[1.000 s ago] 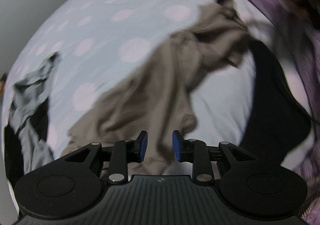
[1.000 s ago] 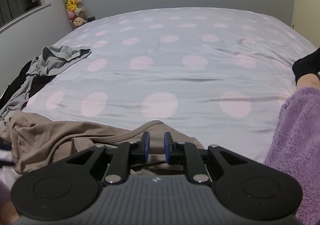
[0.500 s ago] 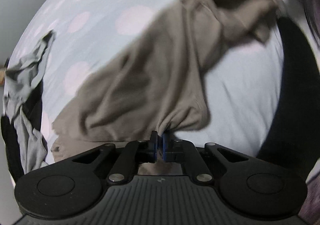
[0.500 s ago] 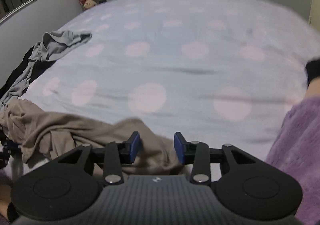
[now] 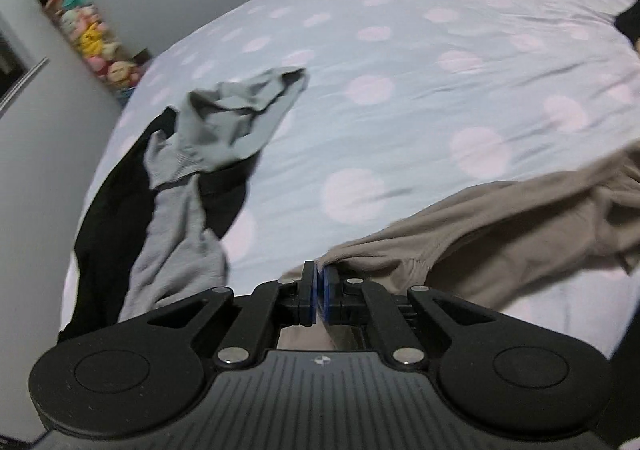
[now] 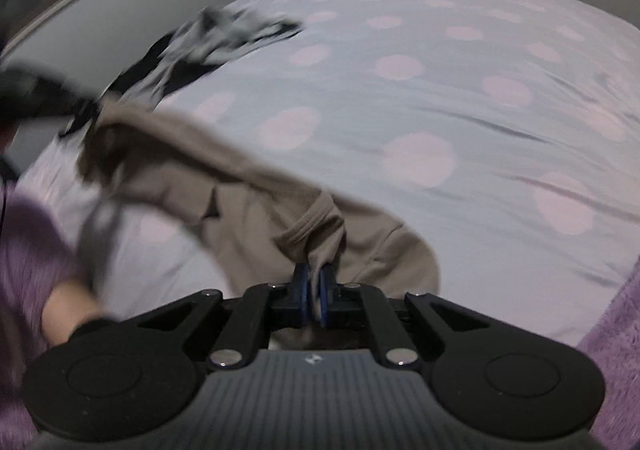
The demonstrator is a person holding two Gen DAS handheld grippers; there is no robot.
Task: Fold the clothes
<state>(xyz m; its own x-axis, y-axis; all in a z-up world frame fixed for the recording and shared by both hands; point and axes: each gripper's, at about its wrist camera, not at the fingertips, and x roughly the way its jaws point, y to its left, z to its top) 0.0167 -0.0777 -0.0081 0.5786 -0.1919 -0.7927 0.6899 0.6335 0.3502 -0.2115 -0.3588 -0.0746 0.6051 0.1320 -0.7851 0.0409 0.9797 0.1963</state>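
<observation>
On the dotted bedsheet (image 5: 400, 98), only the left view showed plush toys (image 5: 92, 38); the left gripper (image 5: 319, 282) pinched the tan garment (image 5: 500, 234), the right gripper (image 6: 314, 282) closing on it, bare sheet beyond.

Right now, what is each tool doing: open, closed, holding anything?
Left tool: closed on an edge of the taupe garment.
Right tool: jaws closing, pinching a bunched fold of the same garment.

Wide bed (image 5: 400, 62) under a pale blue sheet dotted with pink circles

A rumpled grey garment (image 5: 208, 138) lies on a black garment (image 5: 116, 202) by the bed's edge, ahead and left of the left claw. A crumpled taupe knit garment (image 5: 500, 234) spreads over the near sheet from that claw's tip away to its right; in the right wrist view it trails left of the claw.
</observation>
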